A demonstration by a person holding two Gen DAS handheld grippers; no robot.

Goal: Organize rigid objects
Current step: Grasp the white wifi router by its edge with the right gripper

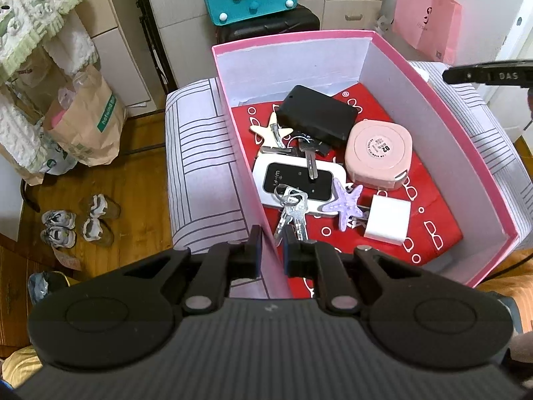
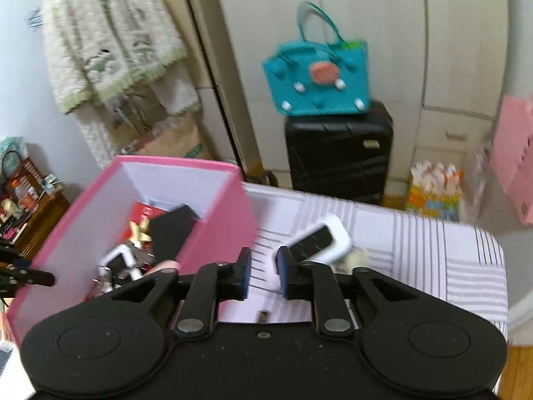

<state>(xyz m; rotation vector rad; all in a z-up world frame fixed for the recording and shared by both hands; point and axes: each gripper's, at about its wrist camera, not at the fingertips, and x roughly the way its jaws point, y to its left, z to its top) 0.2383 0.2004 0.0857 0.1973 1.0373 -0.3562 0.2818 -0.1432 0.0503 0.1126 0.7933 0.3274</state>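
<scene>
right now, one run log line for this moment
left gripper: shut on pink box wall | right gripper: open, empty, above table | white device outside box

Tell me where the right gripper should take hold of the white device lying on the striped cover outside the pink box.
Grip the white device across its two long edges, near the middle, coming down from above. It lies flat and slanted on the striped cover, so only its slim sides offer opposing faces. The right gripper would likely need to roll so its jaws straddle the narrow width; the blur hides finer detail.
</scene>
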